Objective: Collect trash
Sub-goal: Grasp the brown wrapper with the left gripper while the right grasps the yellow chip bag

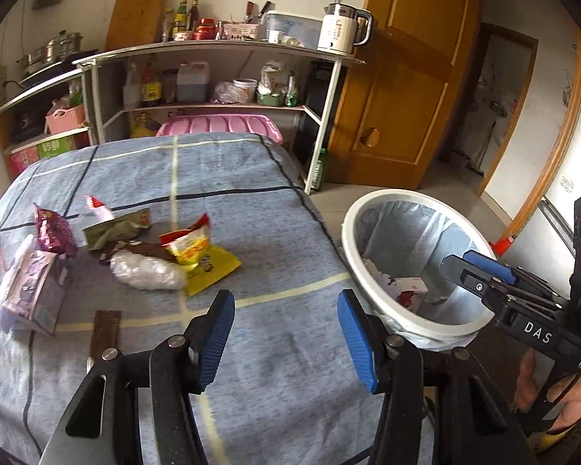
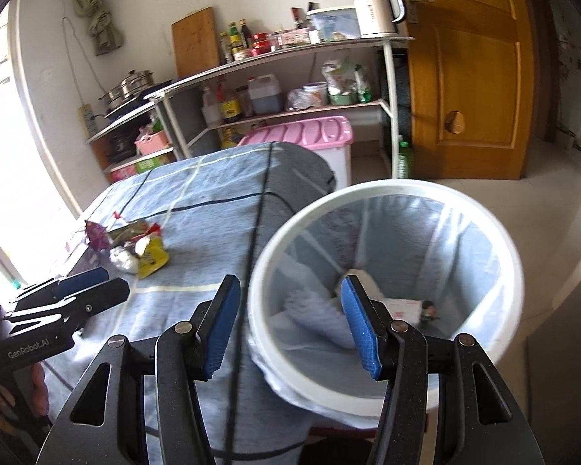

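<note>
Table [image 1: 251,178] covered with a blue-grey cloth [image 1: 282,341] crossed by dark and pale yellow lines; cloth hangs over the near corner.

Trash sits in a loose cluster toward the table's left side: yellow snack bag [image 1: 201,255] with a torn red top, clear crumpled plastic wrap [image 1: 147,271] touching it, olive-green wrapper [image 1: 112,230] behind, magenta foil packet [image 1: 54,232] further left, a lilac carton [image 1: 35,290] near the table's left edge. A brown strip wrapper [image 1: 104,329] lies apart, nearer the camera.

White round bin [image 1: 410,193] with a clear liner stands just beside the table's right edge on a pale tiled floor [image 2: 554,201]. Paper scraps and a small box lie at its bottom.

Left gripper [image 1: 286,341]: blue pads spread apart, nothing between them, hanging over bare cloth near the table edge. Right gripper [image 2: 290,325]: pads likewise spread and empty, above the bin's near rim.

Room behind: white metal shelf rack [image 1: 213,48] carrying sauce bottles, jars, a white electric kettle [image 1: 341,31]; a steel pot [image 1: 62,44] on the lower rack to the left; pink-lidded storage box [image 2: 310,131] beyond the table; wooden door [image 2: 468,77] at right.
</note>
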Motion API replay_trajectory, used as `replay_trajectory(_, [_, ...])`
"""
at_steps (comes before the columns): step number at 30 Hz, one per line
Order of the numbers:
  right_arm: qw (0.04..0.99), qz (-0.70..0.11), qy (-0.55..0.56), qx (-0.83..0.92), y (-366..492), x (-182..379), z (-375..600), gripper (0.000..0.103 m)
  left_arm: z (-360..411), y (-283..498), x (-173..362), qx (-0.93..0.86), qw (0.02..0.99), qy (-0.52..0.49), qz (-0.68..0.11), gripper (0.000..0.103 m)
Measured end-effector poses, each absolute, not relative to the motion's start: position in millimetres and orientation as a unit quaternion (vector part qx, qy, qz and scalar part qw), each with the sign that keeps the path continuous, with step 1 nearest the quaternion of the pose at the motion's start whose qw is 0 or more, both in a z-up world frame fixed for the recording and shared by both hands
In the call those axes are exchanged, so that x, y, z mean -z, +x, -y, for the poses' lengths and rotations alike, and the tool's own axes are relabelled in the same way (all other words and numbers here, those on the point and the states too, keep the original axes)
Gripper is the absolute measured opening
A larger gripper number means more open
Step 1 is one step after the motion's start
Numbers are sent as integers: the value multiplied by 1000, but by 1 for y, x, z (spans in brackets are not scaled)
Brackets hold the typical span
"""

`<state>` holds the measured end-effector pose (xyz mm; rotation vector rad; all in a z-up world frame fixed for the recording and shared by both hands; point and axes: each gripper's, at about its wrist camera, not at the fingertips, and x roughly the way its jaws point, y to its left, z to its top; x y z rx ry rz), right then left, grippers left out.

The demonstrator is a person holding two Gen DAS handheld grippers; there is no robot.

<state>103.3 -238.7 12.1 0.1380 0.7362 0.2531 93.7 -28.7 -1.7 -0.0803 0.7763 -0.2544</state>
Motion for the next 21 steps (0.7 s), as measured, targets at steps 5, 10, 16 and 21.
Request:
replay_trajectory(5, [915, -368, 55, -156, 108, -5, 201, 55, -23, 86, 12, 81, 915, -78, -388, 55])
replay_trajectory(10, [908, -374, 41, -183, 114, -2, 168, 55, -60, 78, 21, 43, 914, -96, -392, 55])
replay_trajectory(16, [898, -387, 34, -207, 130, 4, 138, 55, -91, 75, 34, 13, 908, -102, -407, 55])
replay_trajectory(21, [891, -396, 22, -221, 148, 9, 114, 55, -103, 77, 47, 5, 900, -103, -423, 55])
